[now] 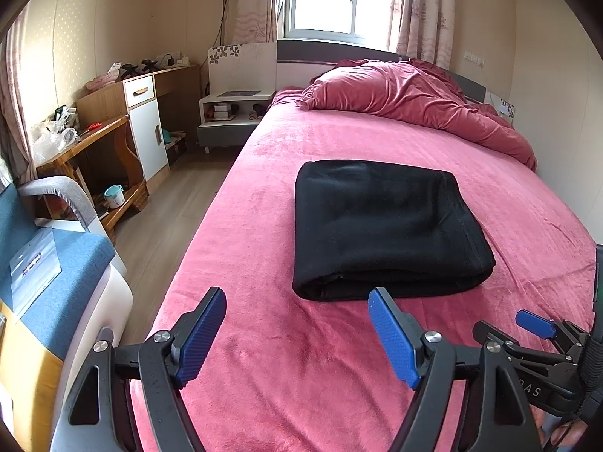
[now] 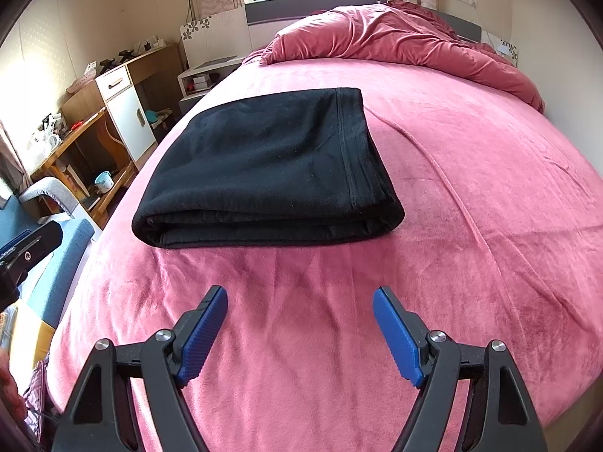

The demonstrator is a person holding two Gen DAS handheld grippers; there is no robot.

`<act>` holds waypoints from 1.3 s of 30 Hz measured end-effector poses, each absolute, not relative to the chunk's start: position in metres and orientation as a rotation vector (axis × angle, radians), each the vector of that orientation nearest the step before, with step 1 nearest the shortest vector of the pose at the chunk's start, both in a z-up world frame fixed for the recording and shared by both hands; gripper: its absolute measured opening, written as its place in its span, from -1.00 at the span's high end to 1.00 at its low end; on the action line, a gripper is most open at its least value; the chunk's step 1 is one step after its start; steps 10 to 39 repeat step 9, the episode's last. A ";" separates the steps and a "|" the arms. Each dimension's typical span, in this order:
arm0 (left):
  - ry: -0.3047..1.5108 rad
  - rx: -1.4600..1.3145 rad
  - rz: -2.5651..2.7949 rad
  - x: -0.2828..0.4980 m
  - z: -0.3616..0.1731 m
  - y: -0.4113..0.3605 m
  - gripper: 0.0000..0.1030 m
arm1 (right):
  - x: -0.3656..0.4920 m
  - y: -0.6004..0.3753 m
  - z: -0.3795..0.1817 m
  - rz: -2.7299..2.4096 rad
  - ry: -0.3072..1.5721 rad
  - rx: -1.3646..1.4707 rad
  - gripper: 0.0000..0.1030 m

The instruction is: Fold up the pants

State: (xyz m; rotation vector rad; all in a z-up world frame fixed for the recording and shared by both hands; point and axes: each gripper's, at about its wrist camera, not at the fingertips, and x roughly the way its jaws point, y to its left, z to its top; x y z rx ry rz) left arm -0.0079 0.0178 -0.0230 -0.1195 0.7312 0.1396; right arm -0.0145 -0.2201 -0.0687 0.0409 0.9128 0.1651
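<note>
Pink bed (image 2: pixel 471 188) carries the folded black pants (image 2: pixel 264 165) mid-surface; soft, limp fleece, so I'd pinch its near layered edge. Both my jaws stand wide, empty.

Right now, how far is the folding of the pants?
Done, it seems: the black pants lie on the pink bed as a flat stack of layers. In hand: nothing; the left gripper and right gripper are open, short of the pants. Left: apparently nothing, perhaps smoothing.
</note>
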 end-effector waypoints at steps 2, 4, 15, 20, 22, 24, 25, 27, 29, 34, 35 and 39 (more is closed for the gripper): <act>0.733 -0.117 0.142 -0.008 -0.024 0.018 -0.55 | -0.015 -0.220 -0.070 0.165 0.916 0.042 -0.56; 0.728 -0.120 0.134 -0.008 -0.024 0.018 -0.50 | -0.014 -0.221 -0.071 0.164 0.919 0.040 -0.56; 0.739 -0.127 0.121 -0.005 -0.030 0.020 -0.41 | -0.012 -0.225 -0.077 0.160 0.938 0.055 -0.56; 0.739 -0.127 0.121 -0.005 -0.030 0.020 -0.41 | -0.012 -0.225 -0.077 0.160 0.938 0.055 -0.56; 0.739 -0.127 0.121 -0.005 -0.030 0.020 -0.41 | -0.012 -0.225 -0.077 0.160 0.938 0.055 -0.56; 0.739 -0.127 0.121 -0.005 -0.030 0.020 -0.41 | -0.012 -0.225 -0.077 0.160 0.938 0.055 -0.56; 0.739 -0.127 0.121 -0.005 -0.030 0.020 -0.41 | -0.012 -0.225 -0.077 0.160 0.938 0.055 -0.56; 0.739 -0.127 0.121 -0.005 -0.030 0.020 -0.41 | -0.012 -0.225 -0.077 0.160 0.938 0.055 -0.56; 0.739 -0.127 0.121 -0.005 -0.030 0.020 -0.41 | -0.012 -0.225 -0.077 0.160 0.938 0.055 -0.56; 0.739 -0.127 0.121 -0.005 -0.030 0.020 -0.41 | -0.012 -0.225 -0.077 0.160 0.938 0.055 -0.56; 0.739 -0.127 0.121 -0.005 -0.030 0.020 -0.41 | -0.012 -0.225 -0.077 0.160 0.938 0.055 -0.56; 0.739 -0.127 0.121 -0.005 -0.030 0.020 -0.41 | -0.012 -0.225 -0.077 0.160 0.938 0.055 -0.56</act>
